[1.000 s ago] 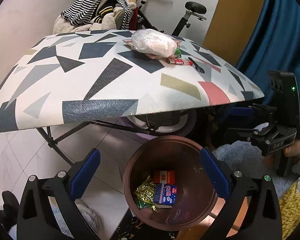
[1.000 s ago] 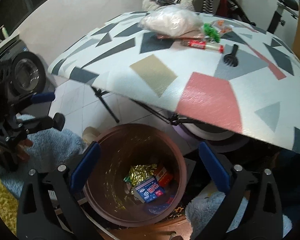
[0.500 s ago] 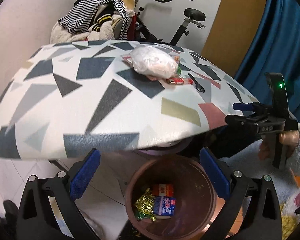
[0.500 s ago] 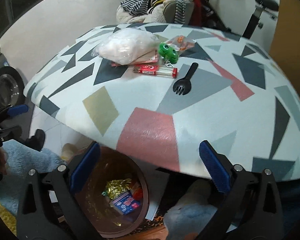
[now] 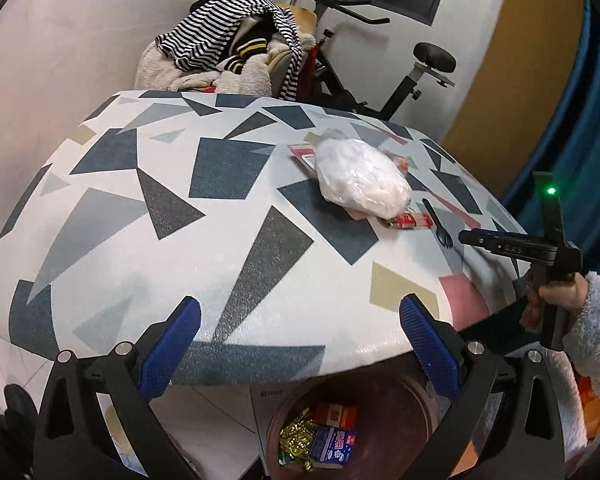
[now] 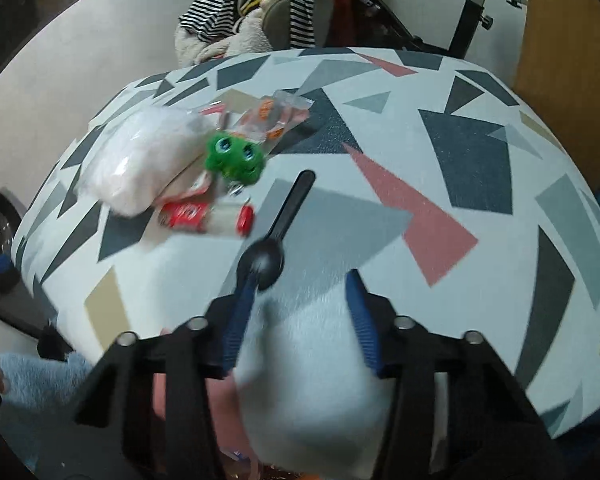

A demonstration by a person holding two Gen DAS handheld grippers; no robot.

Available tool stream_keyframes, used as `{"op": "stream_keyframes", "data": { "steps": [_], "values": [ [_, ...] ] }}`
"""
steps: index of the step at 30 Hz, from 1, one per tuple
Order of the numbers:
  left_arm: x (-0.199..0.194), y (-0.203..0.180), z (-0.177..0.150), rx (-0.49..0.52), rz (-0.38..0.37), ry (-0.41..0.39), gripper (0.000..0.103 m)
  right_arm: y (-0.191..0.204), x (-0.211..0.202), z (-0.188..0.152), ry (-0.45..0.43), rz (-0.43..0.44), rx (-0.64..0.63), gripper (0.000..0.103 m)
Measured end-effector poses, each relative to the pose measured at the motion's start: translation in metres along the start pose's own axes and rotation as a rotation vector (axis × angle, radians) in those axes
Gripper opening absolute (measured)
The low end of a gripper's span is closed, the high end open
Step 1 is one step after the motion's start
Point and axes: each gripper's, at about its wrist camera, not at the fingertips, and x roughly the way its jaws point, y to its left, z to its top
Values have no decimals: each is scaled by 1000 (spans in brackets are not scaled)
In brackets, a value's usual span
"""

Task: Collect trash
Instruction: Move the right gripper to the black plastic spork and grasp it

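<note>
Trash lies on the patterned table [image 5: 228, 168]: a white plastic bag [image 5: 360, 178], a red-and-white tube wrapper [image 6: 204, 218], a green toy [image 6: 236, 158], a clear orange wrapper [image 6: 276, 116] and a black plastic fork [image 6: 296, 196]. My right gripper [image 6: 302, 280] hangs over the table's near part with its jaws closing. The fork's head lies just ahead of its left fingertip, and only bare tabletop shows between the pads. My left gripper [image 5: 300, 344] stands wide open at the table's edge, above the brown bin [image 5: 400, 400], holding nothing.
Several wrappers [image 5: 324, 436] lie in the bin under the table edge. Behind the table stand a chair heaped with striped clothes [image 5: 228, 40] and an exercise bike [image 5: 420, 64]. A blue curtain [image 5: 588, 120] hangs at the right. A hand in a fleecy sleeve [image 5: 592, 320] holds the right gripper.
Both grippers rose from over the bin to table height. The right one moved in over the tabletop up to the fork and its jaws narrowed from wide open. The left stayed open.
</note>
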Motion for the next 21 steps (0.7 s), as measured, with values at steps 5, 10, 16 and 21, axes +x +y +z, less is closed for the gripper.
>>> {"op": "stream_keyframes", "data": {
  "steps": [5, 10, 16, 21],
  "values": [
    [7, -1, 3, 13, 6, 8, 97, -1, 20, 16, 8, -1, 40, 35],
    [11, -1, 4, 19, 12, 5, 93, 3, 30, 27, 8, -5, 63, 34],
    [17, 0, 2, 16, 13, 15, 91, 16, 38, 35, 10, -59, 14, 34],
    [19, 0, 2, 14, 2, 15, 88, 26, 41, 34, 17, -83, -68, 21]
  ]
}}
